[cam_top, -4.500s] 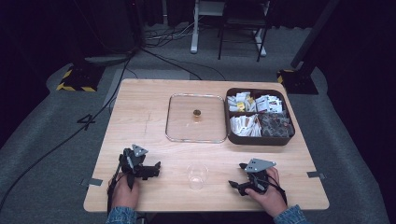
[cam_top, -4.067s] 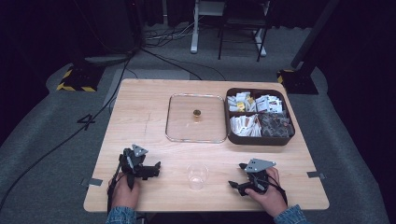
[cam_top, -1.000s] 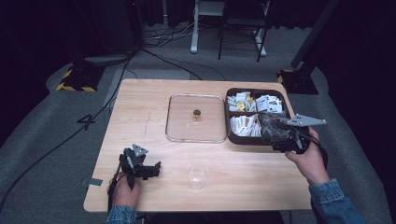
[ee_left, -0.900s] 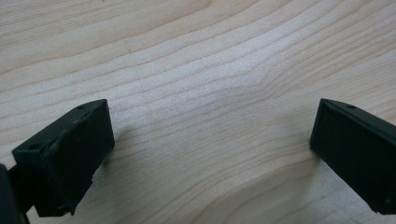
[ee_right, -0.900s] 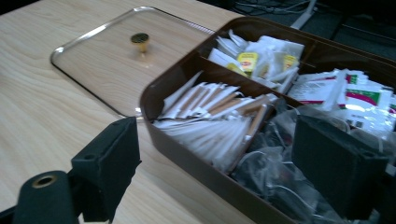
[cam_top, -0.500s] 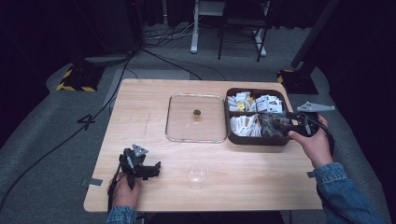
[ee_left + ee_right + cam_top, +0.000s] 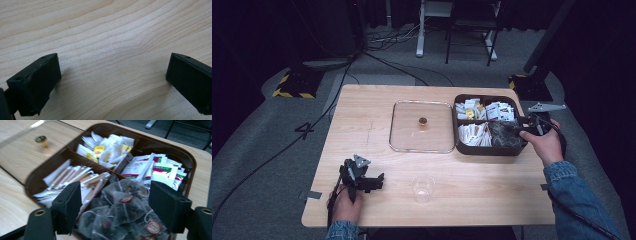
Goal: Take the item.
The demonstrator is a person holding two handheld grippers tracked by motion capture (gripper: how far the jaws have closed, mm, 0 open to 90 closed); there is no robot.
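A brown compartment box (image 7: 486, 151) stands at the table's right side and holds several kinds of tea packets. My right gripper (image 7: 516, 129) reaches in from the box's right edge. In the right gripper view it (image 7: 117, 202) hovers over the dark mesh tea bags (image 7: 125, 212). Its jaws have just been closing but still stand apart, and the pads press on nothing. At the front left, my left gripper (image 7: 374, 182) rests on the table. Its jaws (image 7: 112, 80) stand wide open over bare wood.
A clear square lid (image 7: 407, 135) with a small gold knob (image 7: 422, 121) lies left of the box. A clear glass cup (image 7: 423, 187) stands near the front edge. Other compartments hold white sachets (image 7: 75, 176), yellow-tagged bags (image 7: 107, 147) and red-and-green packets (image 7: 160, 170).
The right hand left the table's front right and went to the box, then slid toward its right edge. The left gripper has stayed put.
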